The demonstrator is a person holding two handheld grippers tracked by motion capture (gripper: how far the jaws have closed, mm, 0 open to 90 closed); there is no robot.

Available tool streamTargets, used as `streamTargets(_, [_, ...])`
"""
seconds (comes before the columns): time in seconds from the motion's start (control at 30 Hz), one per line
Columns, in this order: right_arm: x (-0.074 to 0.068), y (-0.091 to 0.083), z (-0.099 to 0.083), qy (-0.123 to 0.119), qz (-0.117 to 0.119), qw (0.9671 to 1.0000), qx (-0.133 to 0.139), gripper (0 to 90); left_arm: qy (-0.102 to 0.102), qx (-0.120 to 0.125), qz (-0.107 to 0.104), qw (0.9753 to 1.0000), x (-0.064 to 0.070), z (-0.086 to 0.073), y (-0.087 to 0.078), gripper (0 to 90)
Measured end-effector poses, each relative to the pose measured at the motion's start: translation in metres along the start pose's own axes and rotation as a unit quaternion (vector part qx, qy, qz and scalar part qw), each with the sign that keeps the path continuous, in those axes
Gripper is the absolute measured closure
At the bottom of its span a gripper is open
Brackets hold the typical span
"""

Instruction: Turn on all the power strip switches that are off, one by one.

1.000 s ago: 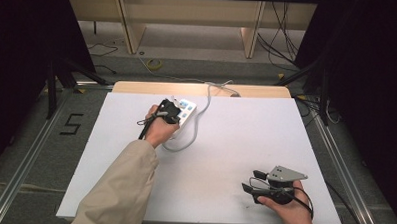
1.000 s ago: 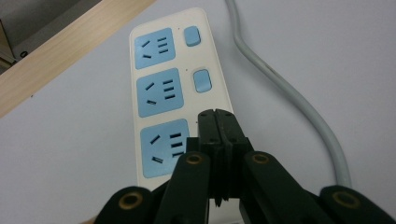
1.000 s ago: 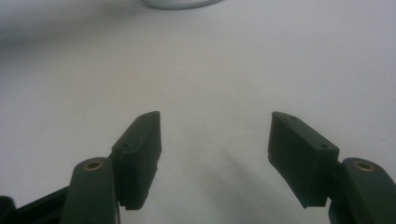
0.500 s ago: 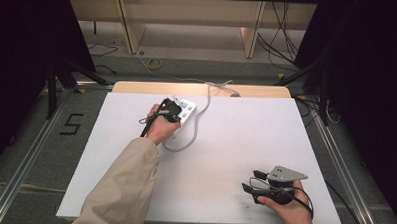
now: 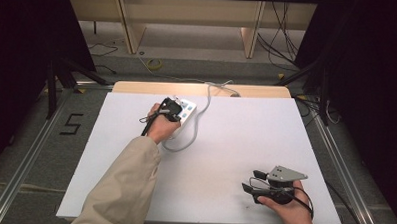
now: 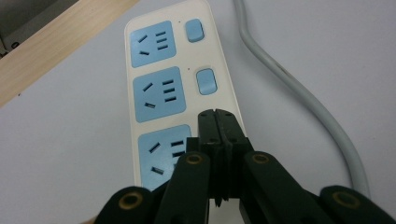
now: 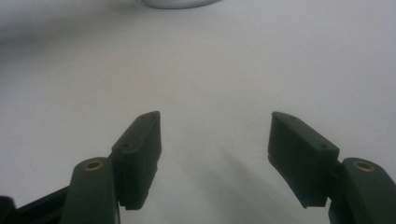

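Observation:
A white power strip (image 5: 187, 110) with blue sockets and blue switches lies at the far left-middle of the white table (image 5: 246, 133). In the left gripper view the power strip (image 6: 159, 88) shows three sockets and two switches. My left gripper (image 6: 215, 116) is shut, its jaws pressed together with nothing between them. Its tips sit over the strip's right edge beside the nearest socket, covering the spot below the second switch. From above, the left gripper (image 5: 172, 107) is on the strip. My right gripper (image 5: 250, 180) rests open near the front right of the table, and nothing lies between the jaws of that right gripper (image 7: 215, 135).
The strip's grey cable (image 5: 198, 127) loops over the table toward the front, then runs back off the far edge; it passes right of the jaws as the cable (image 6: 303, 98). A wooden board (image 5: 137, 87) borders the far edge. Cables lie on the floor behind.

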State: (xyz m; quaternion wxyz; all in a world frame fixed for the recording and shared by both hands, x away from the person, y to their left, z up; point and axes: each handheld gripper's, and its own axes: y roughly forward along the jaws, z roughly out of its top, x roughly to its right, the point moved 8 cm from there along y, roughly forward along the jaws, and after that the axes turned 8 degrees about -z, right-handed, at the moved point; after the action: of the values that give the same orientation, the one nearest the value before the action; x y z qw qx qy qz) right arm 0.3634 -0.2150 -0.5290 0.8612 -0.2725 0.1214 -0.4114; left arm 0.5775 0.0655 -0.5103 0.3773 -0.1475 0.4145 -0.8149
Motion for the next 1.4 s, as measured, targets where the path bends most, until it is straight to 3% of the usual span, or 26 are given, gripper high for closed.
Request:
streamTargets(0.4, [-0.0001,-0.0004,0.0002,0.001,-0.001,1.0,0.0,35.6,-0.002,-0.011,0.0,0.9999,0.0025,0.0014,0.0011,89.8])
streamTargets(0.5, [0.0001,-0.0004,0.0001,0.001,0.0,1.0,0.001,35.7,0.004,-0.017,0.017,0.9997,0.0017,0.0007,0.0019,89.8])
streamTargets(0.63, [-0.0001,-0.0004,0.0001,0.001,0.0,1.0,0.001,35.6,-0.008,-0.013,0.004,0.9999,0.0002,-0.0002,0.0012,89.8])
streamTargets(1.4, [-0.0002,-0.0001,0.0003,-0.002,0.0,1.0,0.001,35.6,-0.005,-0.016,0.0,0.9999,0.0005,-0.0014,0.0029,89.9])
